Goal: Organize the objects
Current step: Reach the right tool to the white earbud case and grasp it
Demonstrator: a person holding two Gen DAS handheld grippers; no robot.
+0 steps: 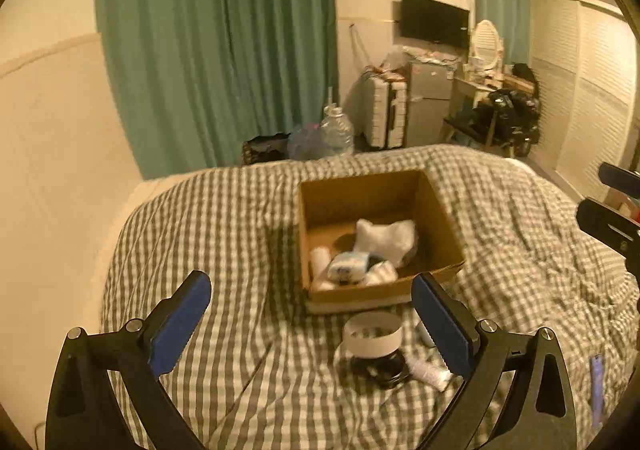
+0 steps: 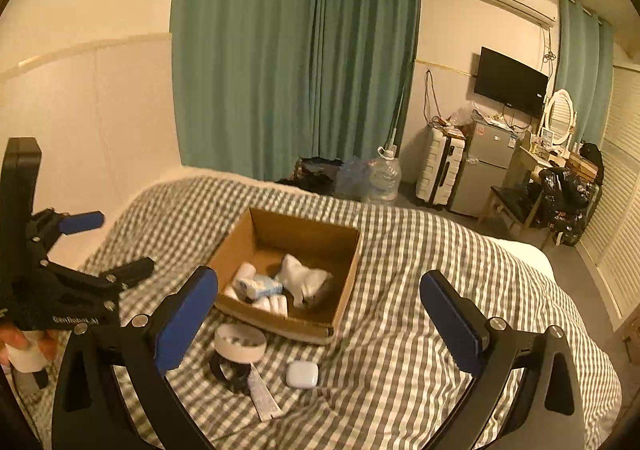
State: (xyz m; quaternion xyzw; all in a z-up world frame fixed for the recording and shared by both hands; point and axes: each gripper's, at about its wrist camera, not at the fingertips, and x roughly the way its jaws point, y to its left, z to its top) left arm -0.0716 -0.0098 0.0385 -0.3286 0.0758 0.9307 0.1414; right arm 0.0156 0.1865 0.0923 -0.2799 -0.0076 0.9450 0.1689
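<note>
An open cardboard box (image 1: pixel 440 226) (image 2: pixel 348 270) sits on the checked bed and holds white socks (image 1: pixel 386 240) (image 2: pixel 306 280), a blue-white packet (image 1: pixel 348 264) (image 2: pixel 260 286) and white rolls. In front of the box lie a round white-rimmed container (image 1: pixel 372 338) (image 2: pixel 240 342), a dark ring (image 2: pixel 224 370), a white tube (image 1: pixel 430 372) (image 2: pixel 262 396) and a white earbud case (image 2: pixel 302 374). My left gripper (image 1: pixel 312 320) is open and empty above the bed, near the container. My right gripper (image 2: pixel 320 318) is open and empty, hovering before the box. The left gripper shows at the left of the right wrist view (image 2: pixel 104 246).
The bed (image 1: pixel 240 234) (image 2: pixel 440 290) has a grey checked cover; a wall runs along its left side. Beyond the foot stand green curtains (image 2: pixel 296 50), a water jug (image 2: pixel 384 174), a suitcase (image 2: pixel 438 166), a small fridge (image 2: pixel 484 166) and a cluttered desk.
</note>
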